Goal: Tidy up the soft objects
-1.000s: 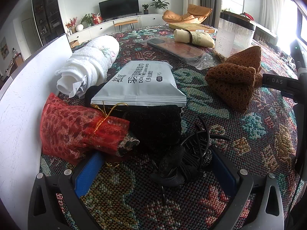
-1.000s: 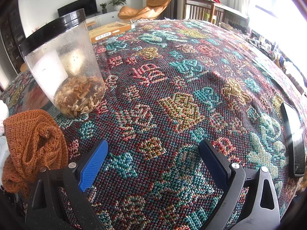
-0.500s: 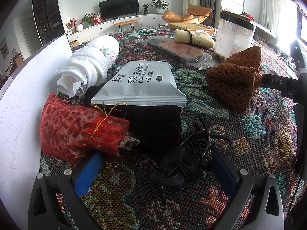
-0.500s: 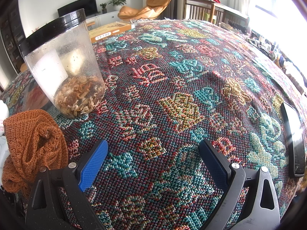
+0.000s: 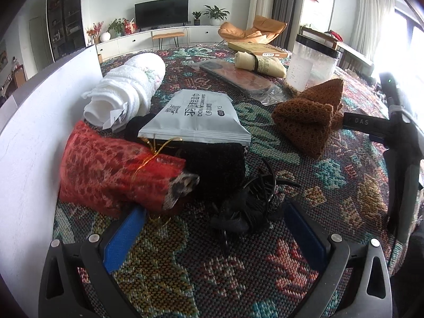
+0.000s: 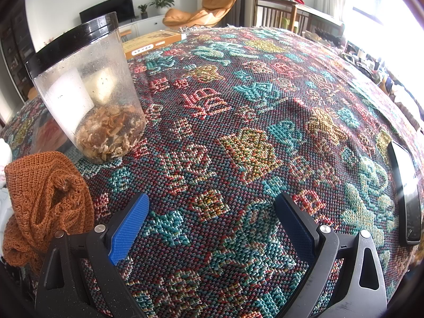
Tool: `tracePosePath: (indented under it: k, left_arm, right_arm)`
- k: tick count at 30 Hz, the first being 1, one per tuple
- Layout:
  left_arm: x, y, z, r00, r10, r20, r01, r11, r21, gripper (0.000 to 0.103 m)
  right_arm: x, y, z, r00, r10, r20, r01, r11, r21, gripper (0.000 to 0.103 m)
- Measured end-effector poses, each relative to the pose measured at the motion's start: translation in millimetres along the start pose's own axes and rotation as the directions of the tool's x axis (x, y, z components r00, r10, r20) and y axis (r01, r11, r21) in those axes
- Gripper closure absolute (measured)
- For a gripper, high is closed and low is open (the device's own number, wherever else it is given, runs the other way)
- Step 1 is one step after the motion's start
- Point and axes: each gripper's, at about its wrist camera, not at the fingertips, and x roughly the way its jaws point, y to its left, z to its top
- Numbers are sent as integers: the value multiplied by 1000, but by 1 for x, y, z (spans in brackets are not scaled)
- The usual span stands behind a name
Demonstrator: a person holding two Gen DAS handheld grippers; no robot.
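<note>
In the left wrist view my left gripper (image 5: 214,234) is open, low over the patterned cloth, with a black hair clip and scrunchie (image 5: 247,206) lying between its fingertips. Just beyond lie a red mesh pouch (image 5: 116,175), a black knit item (image 5: 214,164) under a white tissue pack (image 5: 197,118), a rolled white towel (image 5: 129,90) and a brown knit piece (image 5: 310,116). My right gripper (image 6: 212,220) is open over bare cloth; the same brown knit piece (image 6: 45,201) lies to its left.
A white wall or board (image 5: 34,122) borders the left side. A clear jar with a black rim (image 6: 87,92) stands left of centre. A dark phone (image 6: 405,196) lies at the right edge. A bagged flat item (image 5: 238,76), a cream roll (image 5: 259,62) and a box (image 5: 257,49) lie farther back.
</note>
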Motion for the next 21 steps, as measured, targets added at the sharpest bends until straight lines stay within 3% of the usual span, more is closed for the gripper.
tracePosePath:
  k: [7,21]
  left_arm:
    - [-20,28,-13,997,-82,4,81,989,-123,0]
    - [-47,20,-6,993,-119,-13,117,990,-83,0]
  right_arm:
    - [0,0,0,1000,0,0,0,1000,0,6]
    - [0,0,1,1000,0,0,0,1000,0,6]
